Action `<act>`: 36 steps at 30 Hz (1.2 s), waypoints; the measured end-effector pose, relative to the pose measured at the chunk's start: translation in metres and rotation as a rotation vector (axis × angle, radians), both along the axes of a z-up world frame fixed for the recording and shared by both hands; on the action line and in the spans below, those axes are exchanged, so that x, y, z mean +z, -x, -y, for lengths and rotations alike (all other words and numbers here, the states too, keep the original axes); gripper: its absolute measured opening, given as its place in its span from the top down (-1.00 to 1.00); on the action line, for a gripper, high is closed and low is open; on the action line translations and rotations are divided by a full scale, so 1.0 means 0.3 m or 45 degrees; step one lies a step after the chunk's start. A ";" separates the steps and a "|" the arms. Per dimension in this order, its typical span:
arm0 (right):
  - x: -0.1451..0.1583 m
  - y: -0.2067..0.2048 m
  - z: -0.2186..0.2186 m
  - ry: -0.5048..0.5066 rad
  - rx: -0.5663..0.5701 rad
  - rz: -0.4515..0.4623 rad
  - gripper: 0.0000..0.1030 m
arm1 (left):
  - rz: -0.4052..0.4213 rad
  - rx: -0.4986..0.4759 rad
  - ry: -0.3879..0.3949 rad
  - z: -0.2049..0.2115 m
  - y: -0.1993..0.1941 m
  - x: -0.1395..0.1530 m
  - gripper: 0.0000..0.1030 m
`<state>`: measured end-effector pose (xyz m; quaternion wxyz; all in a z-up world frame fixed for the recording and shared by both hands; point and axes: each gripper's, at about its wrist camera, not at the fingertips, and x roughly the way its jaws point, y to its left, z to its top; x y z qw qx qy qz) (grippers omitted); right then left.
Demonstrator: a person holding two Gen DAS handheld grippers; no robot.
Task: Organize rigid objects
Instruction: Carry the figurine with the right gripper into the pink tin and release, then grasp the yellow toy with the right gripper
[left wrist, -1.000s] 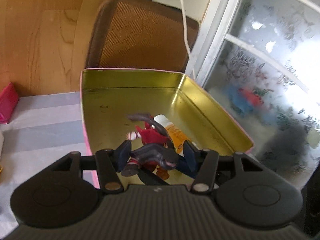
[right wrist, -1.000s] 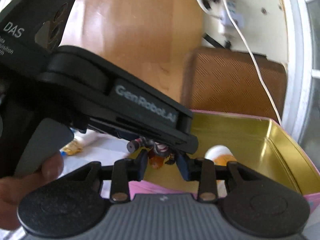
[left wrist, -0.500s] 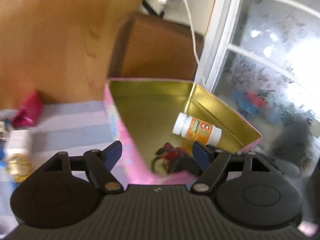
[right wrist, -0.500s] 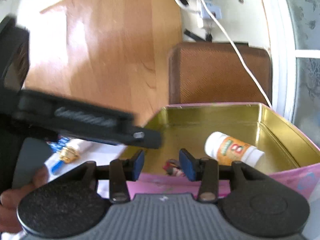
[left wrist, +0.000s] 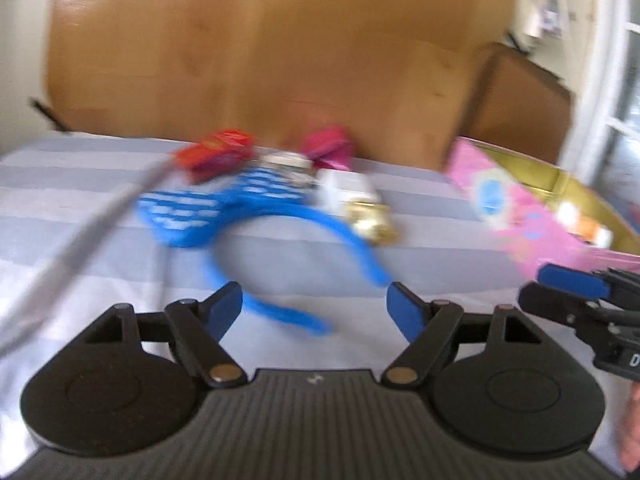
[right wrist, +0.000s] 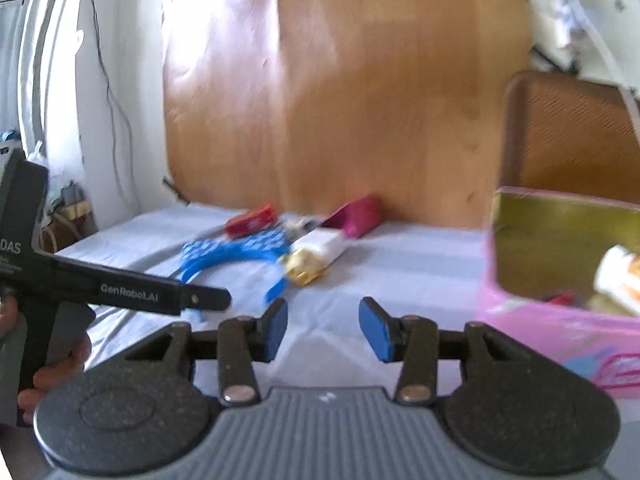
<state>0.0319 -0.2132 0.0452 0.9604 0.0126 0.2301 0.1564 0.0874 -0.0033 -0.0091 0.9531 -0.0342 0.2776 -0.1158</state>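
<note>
Left tool (left wrist: 314, 302): jaws spread wide with nothing between the blue pads, held just above the striped cloth; the whole left wrist view is smeared by motion.
Right tool (right wrist: 323, 328): jaws partly apart, nothing between them; in the left wrist view only its tip shows, cut off at the right edge.
Hand (right wrist: 56, 376): only some fingers show, wrapped round the left tool's grip at the left edge of the right wrist view.
Desk (left wrist: 80, 216): covered by a pale striped cloth; its near edge is hidden behind the tool bodies.
Blue headband (left wrist: 288, 216): lies on the cloth just beyond the left tool, its patterned bow at the far side; outline blurred.
White box (left wrist: 348, 188): just beside the headband, with a gold-wrapped piece (left wrist: 370, 222) touching its near end; what either one is cannot be made out.
Red packet (left wrist: 218, 152): behind the bow, print unreadable.
Magenta pouch (left wrist: 328, 150): against the wooden panel (left wrist: 260, 52) at the desk's back.
Pink tin (right wrist: 560, 328): at the right, gold inside, cut off by the frame edge.
White bottle (right wrist: 618, 276): lies inside the tin, orange label, half out of frame.
Red item (right wrist: 562, 298): low in the tin, mostly hidden by its wall.
</note>
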 end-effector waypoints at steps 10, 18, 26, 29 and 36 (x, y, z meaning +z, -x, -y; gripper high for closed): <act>-0.028 -0.311 -0.149 -0.099 -0.025 -0.197 0.16 | 0.102 0.171 0.004 -0.048 0.017 -0.008 -0.57; -0.113 -0.457 -0.184 -0.147 -0.084 -0.344 0.17 | 0.172 0.103 -0.058 -0.009 0.031 -0.009 -0.61; -0.101 -0.065 -0.060 0.100 0.066 -0.250 0.29 | 0.094 -0.059 0.021 0.002 0.034 -0.008 -0.61; -0.097 0.111 0.007 0.210 0.092 -0.197 0.34 | -0.054 -0.249 0.254 0.033 0.039 0.007 -0.60; -0.091 0.263 0.087 0.233 0.029 -0.140 0.28 | -0.272 -0.537 0.286 0.283 0.067 0.042 -0.58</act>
